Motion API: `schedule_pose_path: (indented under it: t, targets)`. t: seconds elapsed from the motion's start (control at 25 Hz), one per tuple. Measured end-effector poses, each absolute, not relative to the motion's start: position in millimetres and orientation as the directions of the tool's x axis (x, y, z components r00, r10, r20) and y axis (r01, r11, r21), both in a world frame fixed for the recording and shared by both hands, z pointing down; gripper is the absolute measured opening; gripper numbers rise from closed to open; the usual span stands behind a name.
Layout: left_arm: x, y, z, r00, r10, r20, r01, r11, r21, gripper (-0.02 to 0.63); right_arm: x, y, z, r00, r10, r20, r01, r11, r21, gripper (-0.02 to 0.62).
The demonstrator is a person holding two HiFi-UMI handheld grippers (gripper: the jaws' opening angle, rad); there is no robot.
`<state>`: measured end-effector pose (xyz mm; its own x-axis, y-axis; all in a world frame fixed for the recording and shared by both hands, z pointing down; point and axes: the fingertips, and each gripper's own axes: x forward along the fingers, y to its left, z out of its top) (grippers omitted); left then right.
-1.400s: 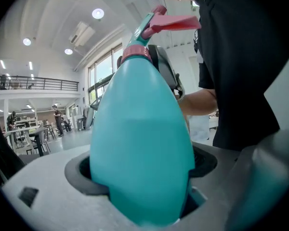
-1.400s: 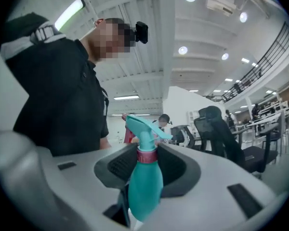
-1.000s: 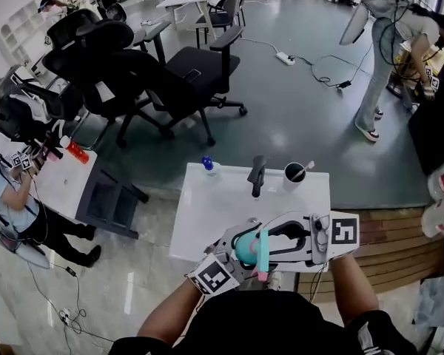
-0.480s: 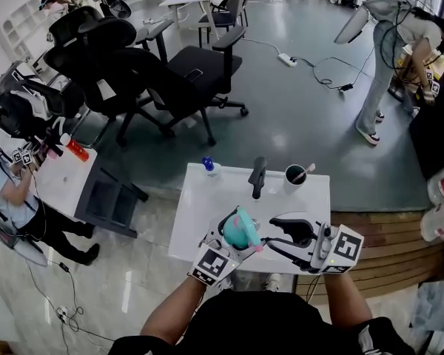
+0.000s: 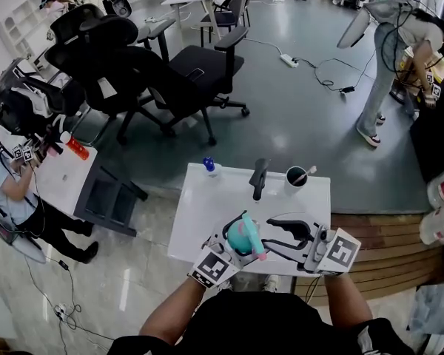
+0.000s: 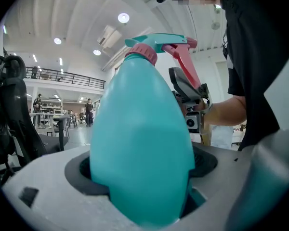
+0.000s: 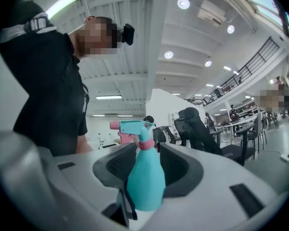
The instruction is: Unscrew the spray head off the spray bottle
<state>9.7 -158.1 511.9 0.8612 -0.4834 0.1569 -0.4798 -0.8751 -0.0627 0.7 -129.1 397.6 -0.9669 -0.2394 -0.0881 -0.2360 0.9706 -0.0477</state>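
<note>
A teal spray bottle (image 5: 239,237) with a pink collar (image 6: 140,54) and a teal and pink spray head (image 6: 160,43) is held low over the near edge of the white table (image 5: 207,205). My left gripper (image 5: 231,241) is shut on its body (image 6: 142,143), which fills the left gripper view. My right gripper (image 5: 269,236) is just right of the bottle and points at it, open. In the right gripper view the bottle (image 7: 145,177) stands in the gap between the jaws, and neither pad presses on it.
At the table's far edge stand a black cup (image 5: 296,177), a black upright object (image 5: 257,177) and a small blue-capped bottle (image 5: 208,166). Black office chairs (image 5: 170,72) stand beyond it. One person sits at the left and another bends over at the right.
The right gripper has drawn back to the right, off the bottle's head. The left gripper has shifted the bottle a little left and tilted it, so the pink trigger now points down-right.
</note>
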Motion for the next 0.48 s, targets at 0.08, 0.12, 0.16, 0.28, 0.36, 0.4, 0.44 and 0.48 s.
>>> schedule_pose_path:
  t: [0.08,0.12,0.16,0.28,0.36,0.4,0.44,0.48]
  targets:
    - [13.1,-154.9,511.8,0.869,-0.468,0.159,-0.464,-0.884,-0.061,0.472,-5.4,-124.5,396.4,-0.974,-0.217,-0.062,-0.216,0.976,-0.022,0.163]
    - [14.7,-153.6,512.1,0.873,-0.46,0.163,-0.457,-0.888,-0.061,0.474,-8.2,-123.3,395.9,-0.976,-0.211,-0.057,-0.212,0.977,-0.003,0.167]
    - [16.2,-152.5,512.9,0.876,-0.453,0.166,-0.45,-0.891,-0.061,0.474,-11.4,-122.3,396.1,-0.977,-0.208,-0.051,-0.209,0.978,0.017,0.172]
    - [19.7,-150.7,516.4,0.882,-0.437,0.177,-0.434,-0.899,-0.059,0.474,-20.0,-121.2,398.8,-0.975,-0.221,-0.031,-0.223,0.972,0.081,0.172]
    - [21.8,-149.1,518.3,0.884,-0.43,0.184,-0.427,-0.903,-0.058,0.474,-21.8,-122.2,396.9,-0.969,-0.244,-0.041,-0.247,0.963,0.112,0.175]
    - [22.6,-148.1,519.0,0.885,-0.427,0.186,-0.424,-0.904,-0.057,0.474,-22.1,-122.5,396.0,-0.966,-0.254,-0.043,-0.257,0.958,0.128,0.178]
    - [23.1,-147.1,519.4,0.886,-0.424,0.188,-0.421,-0.905,-0.056,0.474,-22.7,-122.2,395.6,-0.965,-0.26,-0.043,-0.264,0.954,0.144,0.178]
    - [23.4,-146.2,519.7,0.887,-0.422,0.19,-0.419,-0.906,-0.054,0.474,-23.4,-121.5,395.1,-0.964,-0.264,-0.044,-0.268,0.951,0.155,0.172]
